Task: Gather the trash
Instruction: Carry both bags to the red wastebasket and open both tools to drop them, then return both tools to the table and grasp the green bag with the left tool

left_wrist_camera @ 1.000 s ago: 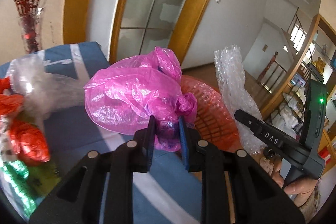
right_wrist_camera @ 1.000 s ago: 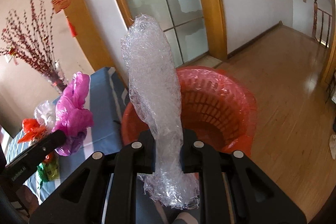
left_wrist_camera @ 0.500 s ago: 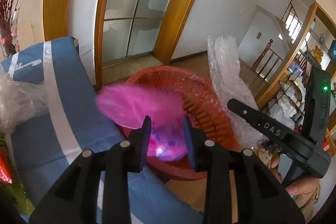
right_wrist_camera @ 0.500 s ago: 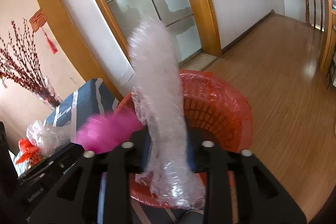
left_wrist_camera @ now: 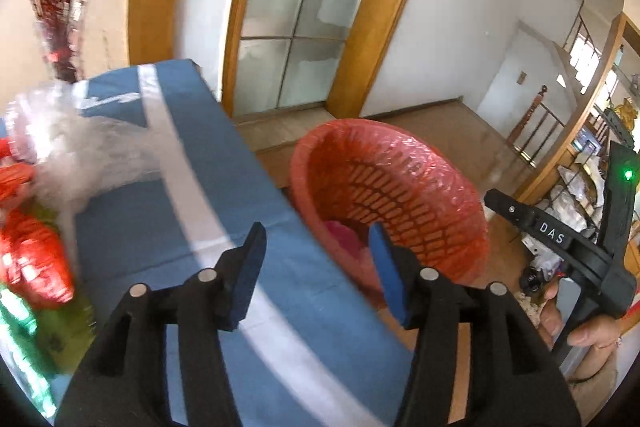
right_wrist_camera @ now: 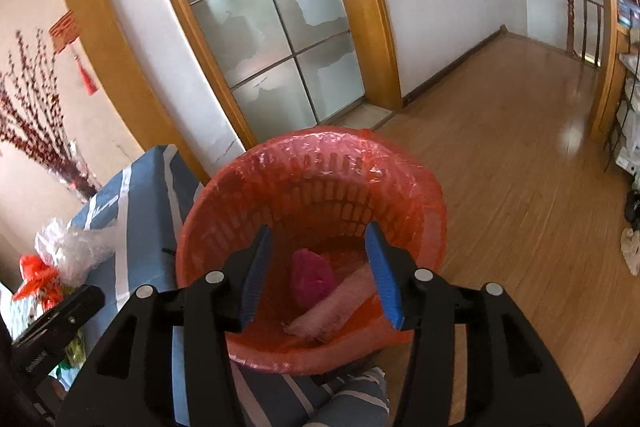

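Currently left gripper (left_wrist_camera: 316,267) and right gripper (right_wrist_camera: 316,269) both gape empty; pink bag (right_wrist_camera: 312,281) and bubble wrap (right_wrist_camera: 332,311) lie in the red basket (right_wrist_camera: 280,163). Risk: loose bags (left_wrist_camera: 36,259) on the table (left_wrist_camera: 168,211) slip from a shallow pinch.

Red plastic basket (right_wrist_camera: 408,187), glossy liner; glossy wood floor (right_wrist_camera: 520,155)

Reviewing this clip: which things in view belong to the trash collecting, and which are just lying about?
Job:
red bin
pink bag in bin
bubble wrap in bin
clear plastic on table
red wrapper on table

Lying about:
blossom branches
red tassel
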The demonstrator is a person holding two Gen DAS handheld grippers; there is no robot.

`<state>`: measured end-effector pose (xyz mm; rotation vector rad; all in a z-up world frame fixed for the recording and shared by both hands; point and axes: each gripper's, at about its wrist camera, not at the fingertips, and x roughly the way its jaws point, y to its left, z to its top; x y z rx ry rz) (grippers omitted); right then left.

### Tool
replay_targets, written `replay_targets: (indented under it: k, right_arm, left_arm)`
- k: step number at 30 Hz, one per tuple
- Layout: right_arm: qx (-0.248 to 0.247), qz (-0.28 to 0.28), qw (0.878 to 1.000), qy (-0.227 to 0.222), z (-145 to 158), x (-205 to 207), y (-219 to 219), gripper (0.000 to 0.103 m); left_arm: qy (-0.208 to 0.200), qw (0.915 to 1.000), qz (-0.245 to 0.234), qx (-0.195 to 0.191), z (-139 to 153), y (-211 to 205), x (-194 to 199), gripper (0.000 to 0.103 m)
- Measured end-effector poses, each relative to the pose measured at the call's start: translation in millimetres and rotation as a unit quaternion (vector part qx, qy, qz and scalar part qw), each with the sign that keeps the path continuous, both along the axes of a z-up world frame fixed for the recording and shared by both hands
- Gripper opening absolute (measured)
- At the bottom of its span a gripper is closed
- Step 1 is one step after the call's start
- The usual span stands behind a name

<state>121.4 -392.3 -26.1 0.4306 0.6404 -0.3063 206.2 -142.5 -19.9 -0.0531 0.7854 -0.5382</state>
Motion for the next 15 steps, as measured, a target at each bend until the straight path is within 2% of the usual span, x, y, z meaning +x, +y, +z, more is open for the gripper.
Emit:
replay_targets:
  k: [5,15]
  right_arm:
    - [-0.014,0.023,1.000,-0.007,8.1,-4.5,21.4,0.049]
    - [-0.026,0.083,0.996,-0.012,16.1,-7.9,73.0,0.049]
  left_arm:
    - [-0.026,0.9990,0.033,0.013,11.3,34.1,-21.3,0.059]
    - [-0.062,0.9935,0.093,0.023,26.4,99.3,-58.7,0.060]
